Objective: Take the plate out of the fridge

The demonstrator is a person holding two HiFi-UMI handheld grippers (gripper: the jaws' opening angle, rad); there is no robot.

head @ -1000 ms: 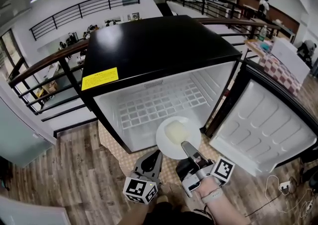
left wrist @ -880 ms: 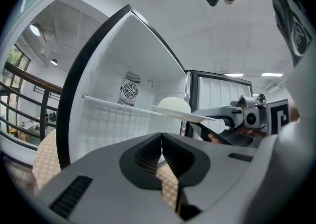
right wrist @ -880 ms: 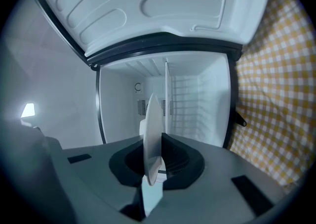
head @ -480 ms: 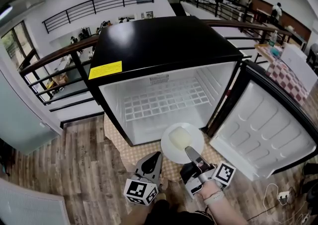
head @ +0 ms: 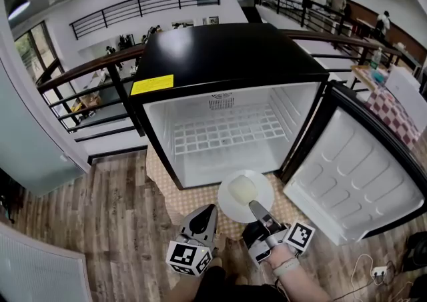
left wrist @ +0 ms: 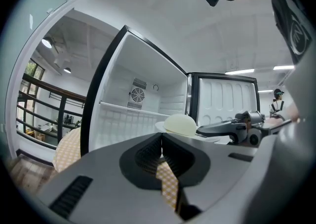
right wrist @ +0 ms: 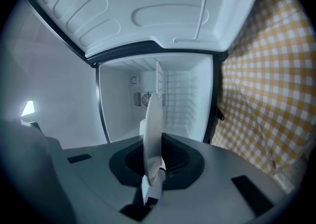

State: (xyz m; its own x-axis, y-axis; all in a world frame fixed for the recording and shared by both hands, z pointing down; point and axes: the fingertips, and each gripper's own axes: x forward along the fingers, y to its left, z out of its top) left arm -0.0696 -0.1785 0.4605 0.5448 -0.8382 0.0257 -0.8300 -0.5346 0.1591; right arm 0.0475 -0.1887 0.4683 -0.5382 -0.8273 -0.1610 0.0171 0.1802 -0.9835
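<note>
A white plate (head: 265, 191) with a pale domed lump of food (head: 241, 191) hangs just in front of the open black fridge (head: 227, 54), over the checked cloth. My right gripper (head: 253, 206) is shut on the plate's near rim. In the right gripper view the plate (right wrist: 152, 119) stands edge-on between the jaws of the right gripper (right wrist: 152, 171). My left gripper (head: 211, 209) sits to the plate's left, shut and holding nothing. In the left gripper view, past the left gripper (left wrist: 161, 141), the food (left wrist: 180, 123) shows on the plate.
The fridge door (head: 353, 174) stands wide open to the right. Inside is a bare white wire shelf (head: 223, 134). A yellow checked cloth (head: 175, 206) lies under the fridge on the wooden floor. Railings run behind, with people far off.
The plate, held by my right gripper, has drawn back from the fridge opening toward me. My left gripper has stayed where it was.
</note>
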